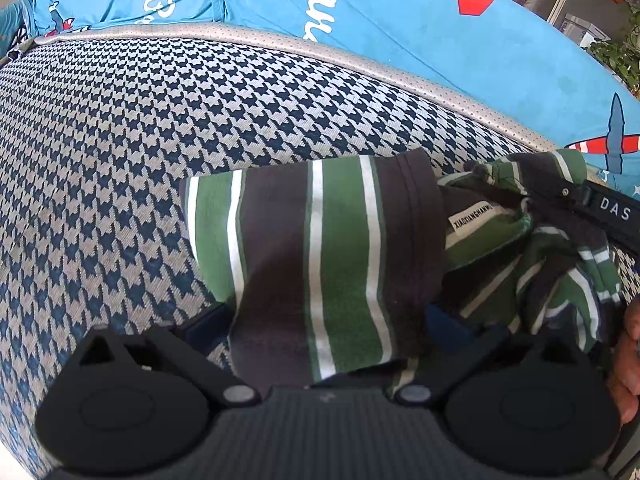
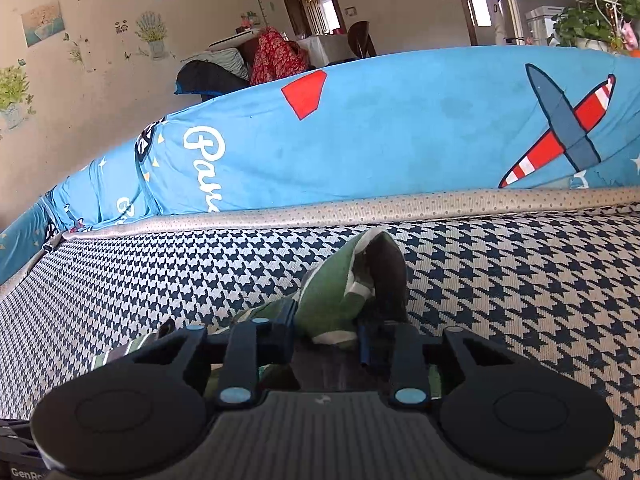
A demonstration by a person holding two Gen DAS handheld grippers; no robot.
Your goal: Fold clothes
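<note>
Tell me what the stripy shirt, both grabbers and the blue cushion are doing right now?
striped shirt: partly folded, a flap draped over the left gripper, the rest bunched on the houndstooth cover.
left gripper: fabric lies between its fingers; grip unclear.
right gripper: pinching a bunched fold of the shirt.
blue cushion: lying along the back edge.

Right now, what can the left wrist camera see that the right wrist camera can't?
Only the left wrist view shows the shirt's white label, a hand, and the right gripper from outside. Only the right wrist view shows the wall pictures, doorway and red cloth. Both show the striped shirt, checked cushion and blue cover.
</note>
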